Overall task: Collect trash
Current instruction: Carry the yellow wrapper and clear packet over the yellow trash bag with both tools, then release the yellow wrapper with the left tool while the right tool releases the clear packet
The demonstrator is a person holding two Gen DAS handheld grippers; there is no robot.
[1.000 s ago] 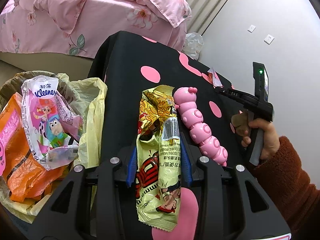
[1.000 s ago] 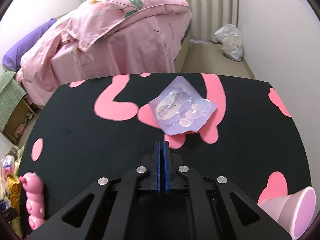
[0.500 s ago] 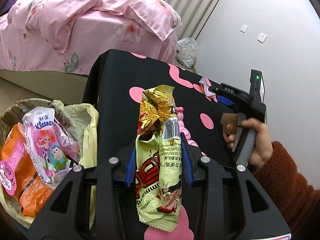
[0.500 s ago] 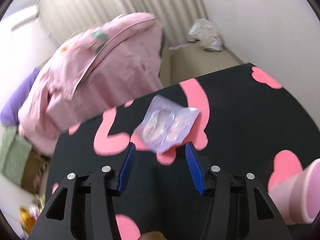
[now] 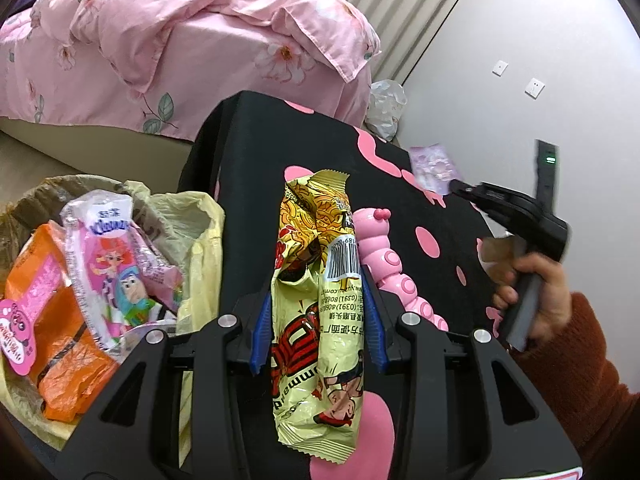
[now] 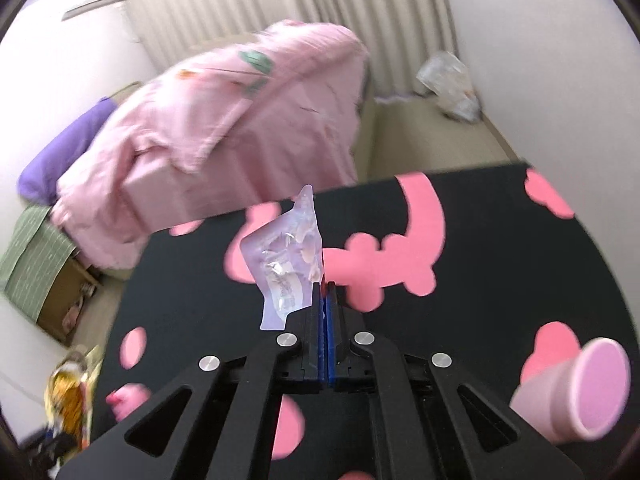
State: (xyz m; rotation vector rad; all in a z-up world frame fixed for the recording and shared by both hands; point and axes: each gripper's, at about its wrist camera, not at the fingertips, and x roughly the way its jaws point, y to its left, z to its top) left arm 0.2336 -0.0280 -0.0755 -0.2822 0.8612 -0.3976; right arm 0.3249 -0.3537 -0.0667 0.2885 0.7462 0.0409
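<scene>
My right gripper [image 6: 325, 286] has its jaws clamped on a crumpled lilac wrapper [image 6: 286, 266] above the tabletop [image 6: 500, 240]; left gripper [image 5: 318, 326] grips a yellow noodle packet [image 5: 320, 300]; "Kleenex" pack [image 5: 106, 252] sits binned.

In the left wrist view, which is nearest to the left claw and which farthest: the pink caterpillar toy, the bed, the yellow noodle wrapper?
1. Yellow noodle wrapper: between the fingers of the left claw, held.
2. Pink caterpillar toy: just right of the wrapper, lying on the black table.
3. Bed: beyond the table's far edge, upper left.
</scene>
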